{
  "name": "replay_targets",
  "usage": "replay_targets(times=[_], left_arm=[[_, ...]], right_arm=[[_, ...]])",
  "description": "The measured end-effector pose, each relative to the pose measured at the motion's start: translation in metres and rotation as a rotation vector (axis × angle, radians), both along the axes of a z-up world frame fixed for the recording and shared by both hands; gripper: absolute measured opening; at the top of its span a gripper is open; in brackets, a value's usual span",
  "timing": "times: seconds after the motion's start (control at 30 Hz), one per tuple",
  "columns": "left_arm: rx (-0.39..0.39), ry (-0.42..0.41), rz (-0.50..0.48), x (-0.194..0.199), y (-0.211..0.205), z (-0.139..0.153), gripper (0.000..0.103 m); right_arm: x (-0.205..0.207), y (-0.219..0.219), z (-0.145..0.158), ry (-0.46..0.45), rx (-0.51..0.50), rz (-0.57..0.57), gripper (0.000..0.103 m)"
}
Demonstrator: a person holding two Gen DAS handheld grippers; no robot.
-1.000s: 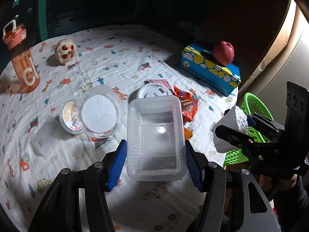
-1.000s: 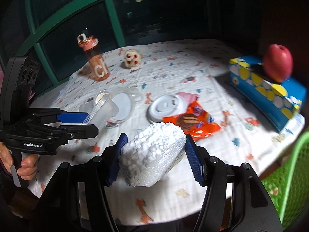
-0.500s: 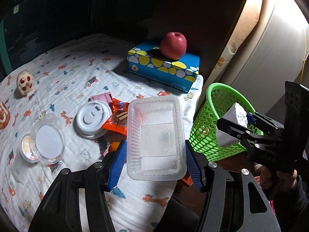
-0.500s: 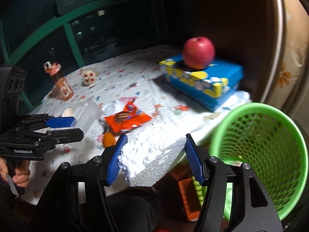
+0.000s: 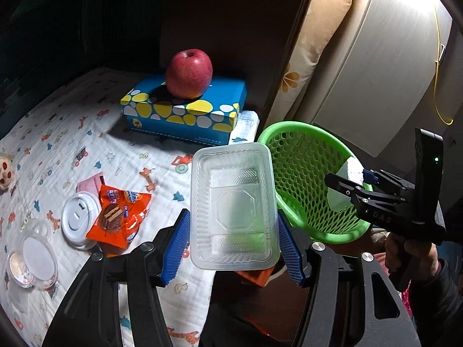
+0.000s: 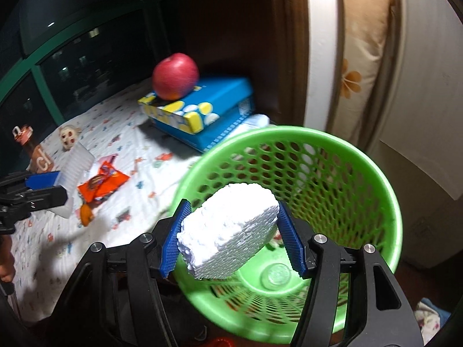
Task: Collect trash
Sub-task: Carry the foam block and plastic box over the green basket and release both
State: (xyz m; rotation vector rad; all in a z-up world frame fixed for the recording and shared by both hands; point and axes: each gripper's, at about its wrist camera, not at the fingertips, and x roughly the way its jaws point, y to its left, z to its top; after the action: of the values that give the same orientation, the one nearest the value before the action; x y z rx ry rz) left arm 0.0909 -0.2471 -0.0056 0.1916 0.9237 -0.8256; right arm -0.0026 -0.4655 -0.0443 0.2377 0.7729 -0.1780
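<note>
My left gripper (image 5: pixel 233 248) is shut on a clear plastic tray (image 5: pixel 233 205), held over the table's right edge beside the green mesh basket (image 5: pixel 301 156). In the right wrist view my right gripper (image 6: pixel 234 241) is shut on a white foam block (image 6: pixel 230 228), which hangs over the open mouth of the green basket (image 6: pixel 373 173). That right gripper (image 5: pixel 351 183) with its foam block (image 5: pixel 345 185) also shows above the basket's far rim in the left wrist view. An orange snack wrapper (image 5: pixel 118 215), a white cup lid (image 5: pixel 78 217) and a clear round lid (image 5: pixel 34 257) lie on the patterned cloth.
A blue tissue box (image 5: pixel 185 110) with a red apple (image 5: pixel 189 73) on top stands at the table's back right. An orange bottle (image 6: pixel 34 150) and a small toy (image 6: pixel 68 138) sit far left. A pale cabinet (image 5: pixel 376 66) rises behind the basket. A small clear lid (image 6: pixel 275 273) lies on the basket floor.
Both grippers swung right with their loads. The tray went from over the table's middle to its right edge. The foam block went from above the cloth to above the basket's mouth.
</note>
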Motion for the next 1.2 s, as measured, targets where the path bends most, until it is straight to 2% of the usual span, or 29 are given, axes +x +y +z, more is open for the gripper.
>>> replay_targets(times=[0.27, 0.4, 0.83, 1.2], left_arm=[[0.014, -0.007, -0.069, -0.008, -0.043, 0.0, 0.057], [0.024, -0.005, -0.095, -0.01, -0.06, -0.003, 0.057], [0.063, 0.015, -0.149, -0.017, -0.108, -0.021, 0.057], [0.065, 0.041, -0.18, -0.023, -0.134, -0.029, 0.058]], right_arm=[[-0.016, -0.032, -0.016, 0.032, 0.024, -0.082, 0.062], [-0.021, -0.042, -0.018, 0.033, 0.033, -0.107, 0.07], [-0.052, -0.056, -0.009, -0.007, 0.041, -0.152, 0.072], [-0.075, -0.059, -0.001, -0.039, 0.062, -0.167, 0.073]])
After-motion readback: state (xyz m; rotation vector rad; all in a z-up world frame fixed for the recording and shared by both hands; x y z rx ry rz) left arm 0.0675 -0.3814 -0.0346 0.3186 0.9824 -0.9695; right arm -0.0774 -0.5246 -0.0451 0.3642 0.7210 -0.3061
